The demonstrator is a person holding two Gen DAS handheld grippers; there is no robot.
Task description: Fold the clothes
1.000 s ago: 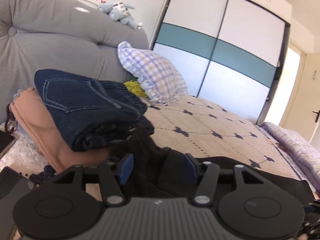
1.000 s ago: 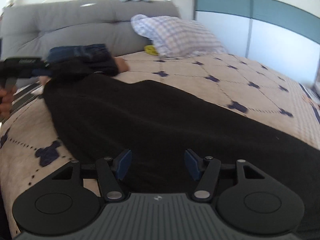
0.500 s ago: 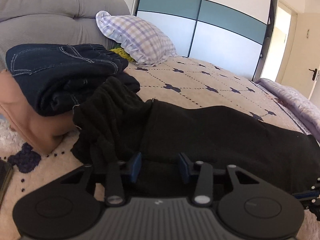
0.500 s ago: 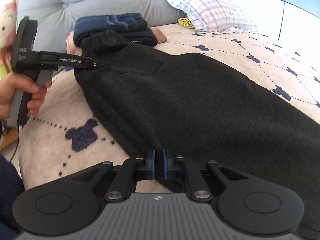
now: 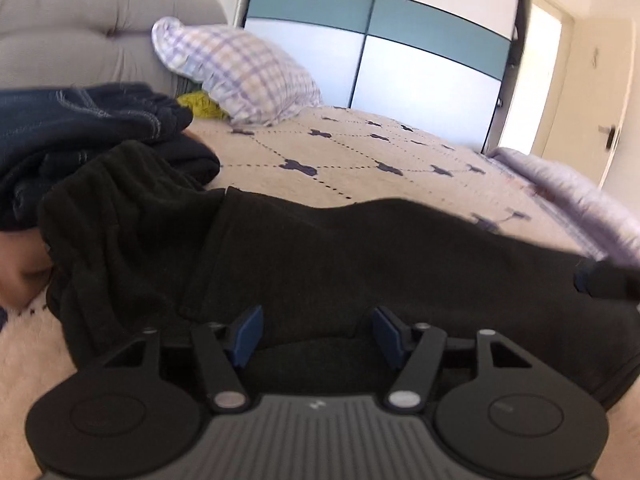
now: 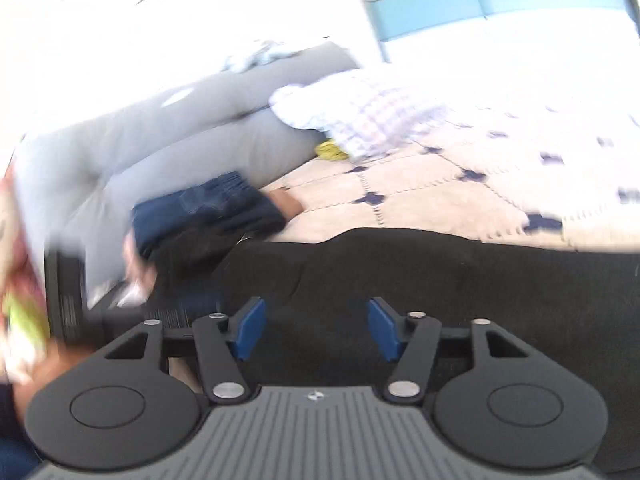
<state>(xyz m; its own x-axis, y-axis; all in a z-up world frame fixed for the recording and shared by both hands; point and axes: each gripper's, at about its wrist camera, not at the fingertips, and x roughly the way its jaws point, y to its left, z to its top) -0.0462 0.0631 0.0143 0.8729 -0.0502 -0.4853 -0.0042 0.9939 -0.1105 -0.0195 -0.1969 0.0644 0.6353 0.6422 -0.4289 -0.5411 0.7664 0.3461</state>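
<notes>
Both grippers' jaws apart again, opening, pointing slightly downward over the black garment (image 5: 360, 248), nothing gripped.

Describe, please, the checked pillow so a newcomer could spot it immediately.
Find the grey padded headboard at the top of the bed. The purple-and-white checked pillow leans against it, above a yellow cloth; it alone has a checked pattern and a frilled edge.

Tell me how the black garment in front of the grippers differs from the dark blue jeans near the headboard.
The black garment lies spread long across the bed; the dark blue jeans are folded into a compact bundle. The black garment is plain, with no stitching that shows; the jeans show pale seam stitching. The black garment lies low on the bedspread; the jeans sit higher, atop a tan item. Both are dark clothes on the same bed.
</notes>
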